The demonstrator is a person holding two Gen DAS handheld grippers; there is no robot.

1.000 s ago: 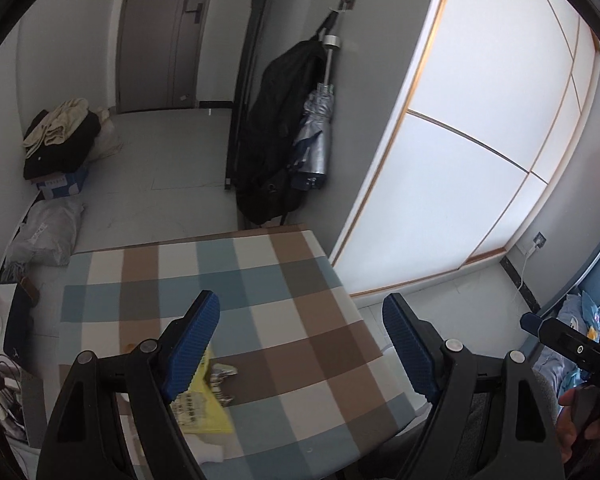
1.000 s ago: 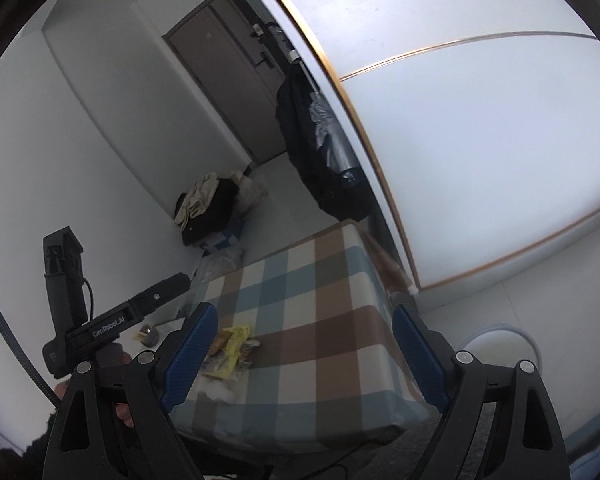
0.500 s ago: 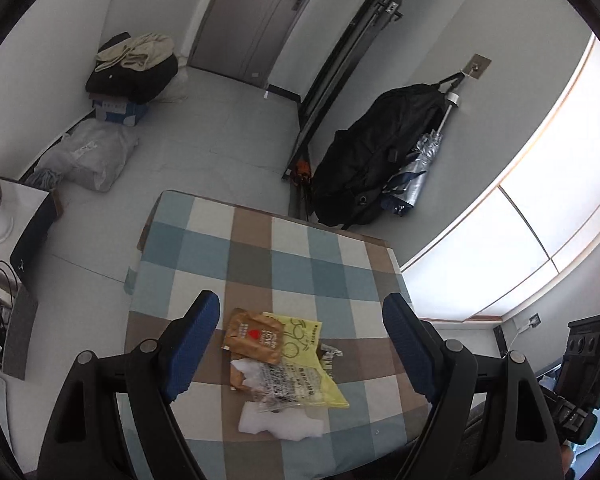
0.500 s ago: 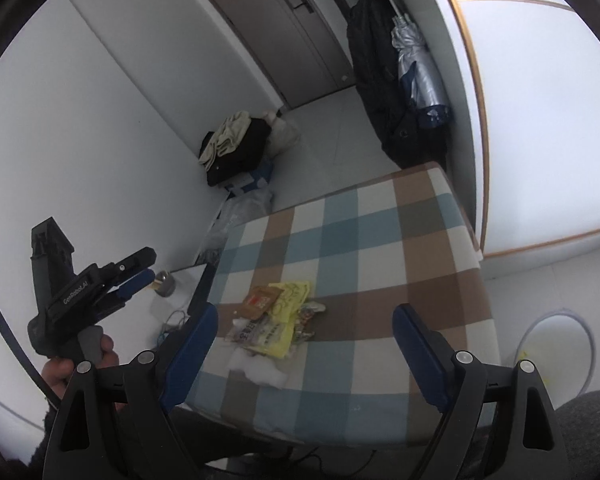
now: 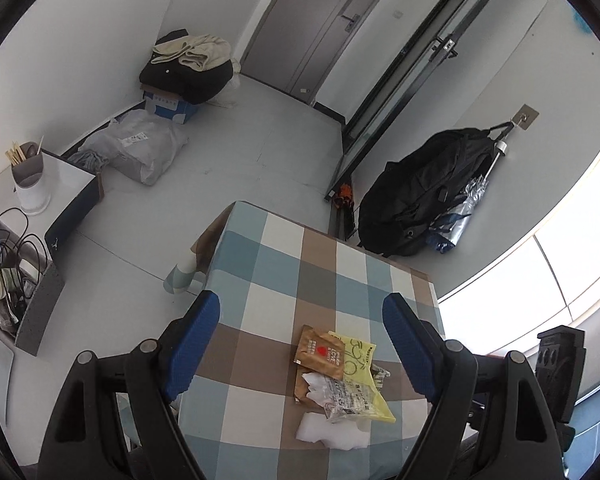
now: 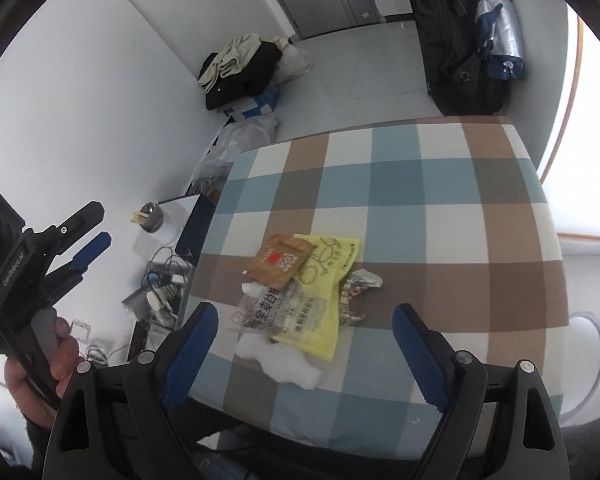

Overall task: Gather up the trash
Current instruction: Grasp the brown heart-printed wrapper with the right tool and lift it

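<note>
The small room had a grey floor, a grey door and a low table (image 6: 452,184) under a checked cloth of blue, brown and white. The trash lay in one overlapping pile on the tabletop, near its front edge and closer to the left front corner than to the right one. In the pile were a brown sachet (image 6: 282,261), a yellow wrapper (image 6: 324,280), a clear printed wrapper (image 6: 276,308), a crumpled foil piece (image 6: 358,286) and a white tissue (image 6: 284,362), which was the closest to the front edge.

Your right gripper (image 6: 302,354) pointed down at the tabletop with the jaws wide and nothing between the pads; the pile lay just ahead of it, a little to the left of its centre line. Your left gripper (image 5: 300,346) was also wide and empty, and in its view the pile sat toward its right finger. I judge the right one was better lined up. The yellow wrapper's long axis ran roughly from front to back, so the jaws would close across its narrow side.
</note>
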